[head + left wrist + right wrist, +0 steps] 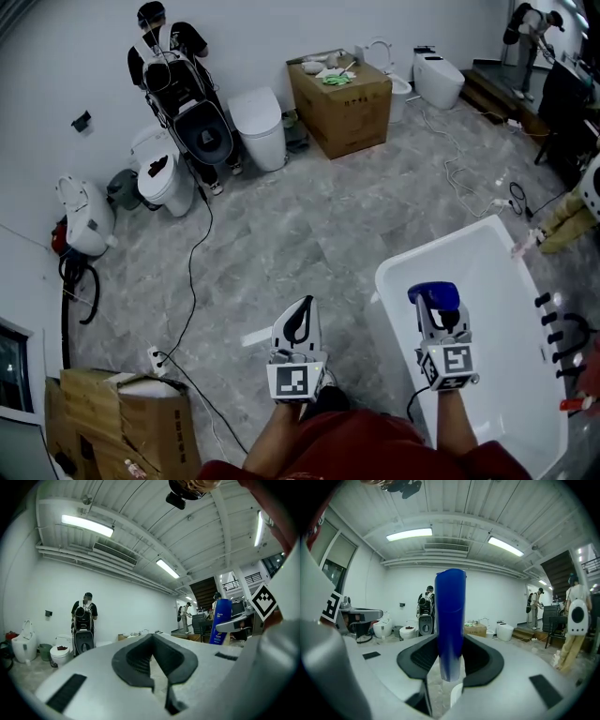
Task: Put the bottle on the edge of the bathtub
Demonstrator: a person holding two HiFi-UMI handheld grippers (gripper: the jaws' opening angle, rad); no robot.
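Note:
My right gripper (437, 311) is shut on a blue bottle (433, 294) and holds it upright over the white bathtub (382, 281) at the right. In the right gripper view the bottle (450, 620) stands between the dark pads of the right gripper (450, 644), with its lower end hanging free. My left gripper (302, 309) is to the left of the tub, over the grey floor. Its jaws meet at the tips with nothing between them (152, 637). The bottle (220, 620) also shows at the right of the left gripper view.
Black fittings (553, 319) sit along the tub's right rim. A person with camera gear (173, 66) stands at the back wall among several toilets (258, 127). There are cardboard boxes at the back (339, 103) and lower left (122, 422). A cable (192, 281) and a power strip (155, 358) lie on the floor.

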